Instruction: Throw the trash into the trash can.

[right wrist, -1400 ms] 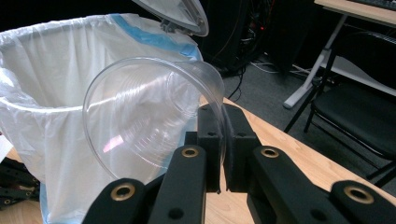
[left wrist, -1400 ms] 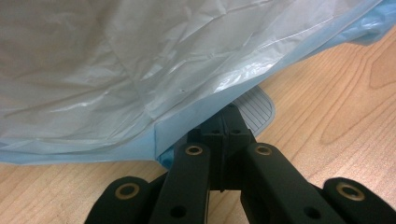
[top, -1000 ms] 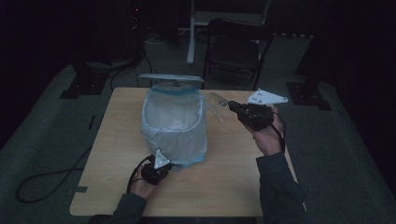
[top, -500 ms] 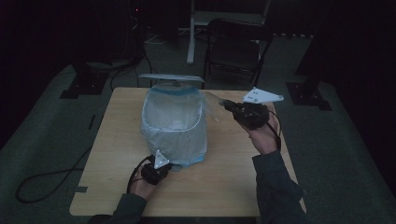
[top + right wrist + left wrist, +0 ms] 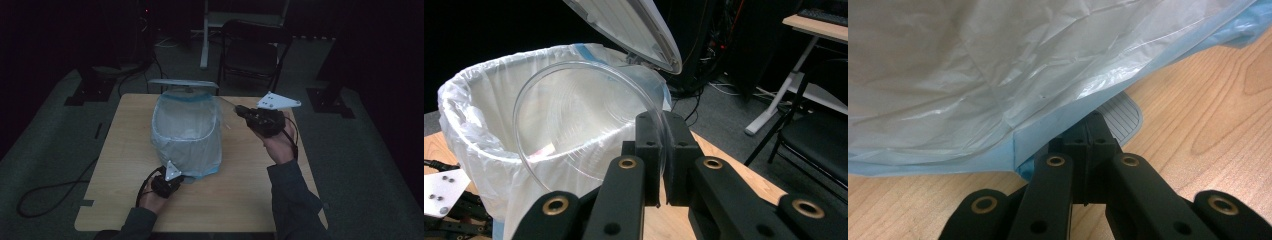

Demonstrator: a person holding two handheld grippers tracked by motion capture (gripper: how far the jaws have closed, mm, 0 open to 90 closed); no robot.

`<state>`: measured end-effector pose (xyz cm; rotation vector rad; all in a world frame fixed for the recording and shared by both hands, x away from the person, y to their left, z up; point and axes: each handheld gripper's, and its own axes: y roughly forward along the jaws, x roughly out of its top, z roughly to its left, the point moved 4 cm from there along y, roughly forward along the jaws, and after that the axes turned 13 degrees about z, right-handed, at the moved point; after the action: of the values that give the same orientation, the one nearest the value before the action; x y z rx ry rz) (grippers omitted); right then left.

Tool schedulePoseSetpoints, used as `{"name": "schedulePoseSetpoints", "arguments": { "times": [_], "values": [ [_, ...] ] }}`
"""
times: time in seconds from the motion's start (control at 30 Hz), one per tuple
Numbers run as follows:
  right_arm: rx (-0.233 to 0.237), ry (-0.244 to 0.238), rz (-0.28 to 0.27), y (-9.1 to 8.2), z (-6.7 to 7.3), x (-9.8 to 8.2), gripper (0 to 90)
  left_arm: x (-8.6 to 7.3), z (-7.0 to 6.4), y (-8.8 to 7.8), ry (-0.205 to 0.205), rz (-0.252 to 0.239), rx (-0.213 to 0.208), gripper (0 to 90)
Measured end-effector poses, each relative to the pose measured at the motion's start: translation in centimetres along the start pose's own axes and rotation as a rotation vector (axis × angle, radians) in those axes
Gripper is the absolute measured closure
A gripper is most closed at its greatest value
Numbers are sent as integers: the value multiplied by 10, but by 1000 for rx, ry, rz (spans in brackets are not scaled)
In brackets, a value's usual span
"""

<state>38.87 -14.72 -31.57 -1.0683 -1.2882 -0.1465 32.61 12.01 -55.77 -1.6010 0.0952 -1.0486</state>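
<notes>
Jaws of my right gripper (image 5: 663, 145) are clamped on the rim of a clear, round plastic lid or dish (image 5: 589, 122) — thin and see-through, so which it is I can't quite say. I'm holding it tilted on edge beside the bin's open mouth so it can tip straight in. My left gripper (image 5: 1091, 137) sits low at the base, jaws closed together, pressing on the grey ribbed foot pedal (image 5: 1120, 117), which I judge is what keeps the white flip lid (image 5: 624, 25) raised. Between both hands stands the bin with its pale blue-white plastic liner (image 5: 186, 131) on the light wooden table (image 5: 250, 190). Beyond it, a dark folding chair (image 5: 252, 50).
</notes>
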Motion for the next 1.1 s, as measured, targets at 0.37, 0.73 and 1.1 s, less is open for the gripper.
{"name": "schedulePoseSetpoints", "arguments": {
  "times": [0.37, 0.73, 1.1],
  "values": [
    [20, -16, 5, 8, 8, 6, 870, 0, 0, 0, 0, -1, 2, 900],
    [43, -19, 4, 16, 12, 11, 869, 0, 0, 0, 1, -1, 3, 900],
    [61, -22, 8, 23, 18, 16, 869, 0, 0, 0, 1, -2, 3, 900]
  ]
}}
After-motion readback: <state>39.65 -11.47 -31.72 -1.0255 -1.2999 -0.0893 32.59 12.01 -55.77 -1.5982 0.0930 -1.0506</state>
